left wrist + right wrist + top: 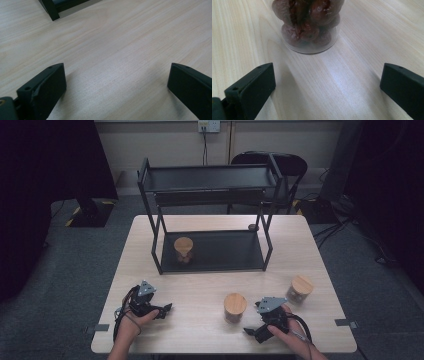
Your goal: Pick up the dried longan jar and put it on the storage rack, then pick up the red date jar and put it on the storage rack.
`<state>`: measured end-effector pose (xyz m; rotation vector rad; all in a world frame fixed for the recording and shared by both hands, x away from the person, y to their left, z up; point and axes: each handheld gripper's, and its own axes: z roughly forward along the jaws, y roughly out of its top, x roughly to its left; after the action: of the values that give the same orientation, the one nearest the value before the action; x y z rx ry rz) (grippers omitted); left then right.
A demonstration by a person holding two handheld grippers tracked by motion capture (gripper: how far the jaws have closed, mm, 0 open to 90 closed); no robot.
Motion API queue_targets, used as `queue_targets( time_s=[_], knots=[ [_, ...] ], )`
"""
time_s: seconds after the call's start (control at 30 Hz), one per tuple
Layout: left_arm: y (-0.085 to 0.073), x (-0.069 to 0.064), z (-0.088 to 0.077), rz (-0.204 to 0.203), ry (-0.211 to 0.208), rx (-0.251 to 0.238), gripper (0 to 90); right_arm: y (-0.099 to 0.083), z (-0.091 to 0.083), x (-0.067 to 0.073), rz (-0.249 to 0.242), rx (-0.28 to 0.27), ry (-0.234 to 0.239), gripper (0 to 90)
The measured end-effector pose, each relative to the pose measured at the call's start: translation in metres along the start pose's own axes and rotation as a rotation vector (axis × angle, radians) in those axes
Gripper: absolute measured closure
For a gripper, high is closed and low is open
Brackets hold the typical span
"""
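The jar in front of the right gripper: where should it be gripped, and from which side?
Grip the jar low on its round glass wall, coming in level along the table from the right gripper. It stands upright straight ahead, the open jaws look wider than it, and the wooden lid offers less to hold.

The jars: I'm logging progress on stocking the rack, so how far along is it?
Done: one jar stands on the rack's lower shelf. In hand: nothing is gripped; the right tongs are open and face the middle jar on the table, not yet around it. The left tongs are open over bare wood. Left, probably: that jar and the right jar.
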<state>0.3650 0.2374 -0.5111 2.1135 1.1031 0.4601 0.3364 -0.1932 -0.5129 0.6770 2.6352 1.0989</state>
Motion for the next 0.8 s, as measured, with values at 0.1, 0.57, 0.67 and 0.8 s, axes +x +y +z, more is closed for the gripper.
queue_targets(
  time_s=[0.1,0.57,0.67,0.8],
  knots=[
    [0.0002,-0.0015,0.0006,0.007,0.009,0.004,0.2,0.0,0.0,0.0,0.0,0.0,0.0,0.0],
    [0.0002,-0.0016,0.0007,0.007,0.01,0.003,0.1,0.0002,0.0,0.0,0.001,0.002,0.0,0.0],
    [0.0001,-0.0016,0.0007,0.007,0.01,0.003,0.1,0.0002,0.0,0.0,0.001,0.002,0.0,0.0],
    [0.0002,-0.0016,0.0007,0.007,0.01,0.004,0.1,0.0002,0.0,-0.0001,0.0,0.002,0.0,0.0]
  ],
)
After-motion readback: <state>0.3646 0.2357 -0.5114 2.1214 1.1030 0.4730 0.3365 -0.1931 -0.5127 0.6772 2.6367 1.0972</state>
